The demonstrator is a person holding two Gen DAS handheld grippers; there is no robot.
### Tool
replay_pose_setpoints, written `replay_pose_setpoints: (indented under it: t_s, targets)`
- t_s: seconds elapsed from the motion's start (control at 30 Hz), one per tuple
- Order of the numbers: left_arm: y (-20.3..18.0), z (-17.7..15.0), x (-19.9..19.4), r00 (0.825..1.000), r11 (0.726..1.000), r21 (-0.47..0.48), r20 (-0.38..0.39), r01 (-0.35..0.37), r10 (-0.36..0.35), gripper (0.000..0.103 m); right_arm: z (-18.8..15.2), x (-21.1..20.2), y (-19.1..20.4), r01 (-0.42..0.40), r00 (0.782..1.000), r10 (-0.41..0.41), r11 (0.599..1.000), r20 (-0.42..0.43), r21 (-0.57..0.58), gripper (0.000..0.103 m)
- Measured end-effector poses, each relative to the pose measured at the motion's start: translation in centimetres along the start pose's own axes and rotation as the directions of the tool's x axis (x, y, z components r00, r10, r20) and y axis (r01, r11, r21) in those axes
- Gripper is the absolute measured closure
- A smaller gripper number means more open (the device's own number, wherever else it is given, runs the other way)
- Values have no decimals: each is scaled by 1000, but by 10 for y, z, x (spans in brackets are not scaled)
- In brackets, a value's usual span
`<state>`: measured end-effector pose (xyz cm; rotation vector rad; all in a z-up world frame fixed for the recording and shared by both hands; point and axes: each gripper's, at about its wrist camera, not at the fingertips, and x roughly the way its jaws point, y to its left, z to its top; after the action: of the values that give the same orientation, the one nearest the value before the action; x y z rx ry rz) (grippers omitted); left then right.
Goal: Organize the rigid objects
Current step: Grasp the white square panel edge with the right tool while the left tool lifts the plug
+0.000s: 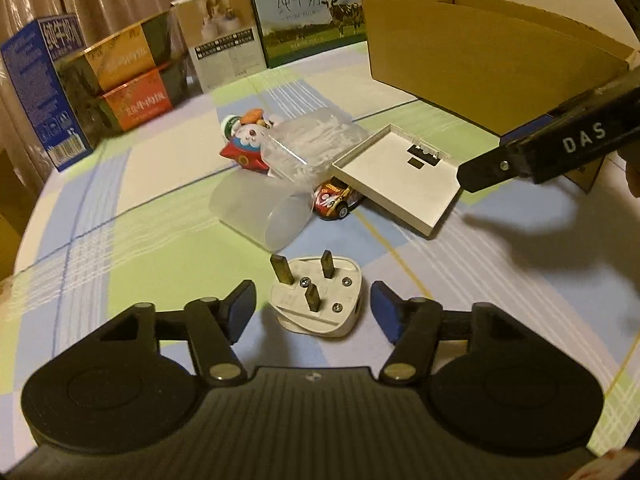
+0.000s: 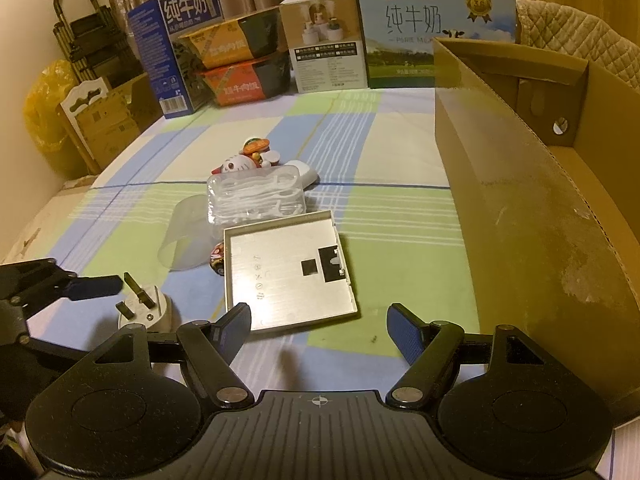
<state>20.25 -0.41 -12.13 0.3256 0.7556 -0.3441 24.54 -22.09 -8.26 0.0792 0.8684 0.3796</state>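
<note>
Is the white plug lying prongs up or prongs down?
Prongs up. The plug lies on its back on the tablecloth, three pins pointing upward, between the open fingers of the left hand-held gripper.

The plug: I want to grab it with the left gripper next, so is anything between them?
Nothing visible. The plug lies prongs-up on the cloth right between the open left gripper fingers. The clear cup and toy car lie beyond it, apart.
</note>
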Motion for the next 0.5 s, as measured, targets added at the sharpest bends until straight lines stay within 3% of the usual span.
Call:
replay_pose_setpoints:
  t_s: [0.13, 0.33, 0.4, 0.47, 0.5]
  targets:
    - [3, 0, 5, 1000, 1000, -11, -6, 26, -26, 55, 0, 1, 0, 2, 1000, -2, 1000, -4, -3, 31]
    - [5, 2, 4, 999, 999, -39, -19, 29, -30, 56, 0, 4, 4, 4, 1000, -4, 999, 0, -39, 31]
    - [6, 2, 1, 1000, 999, -49, -12, 13, -14, 56, 1, 5, 7, 0, 1000, 1, 999, 9, -49, 26]
    - [8, 3, -3, 1000, 998, -55, 0, -2, 2, 57, 2, 7, 8, -14, 1000, 15, 999, 24, -50, 10]
    - [9, 3, -4, 1000, 999, -53, 7, -11, 12, 57, 2, 7, 9, -18, 999, 20, 998, 34, -53, 8]
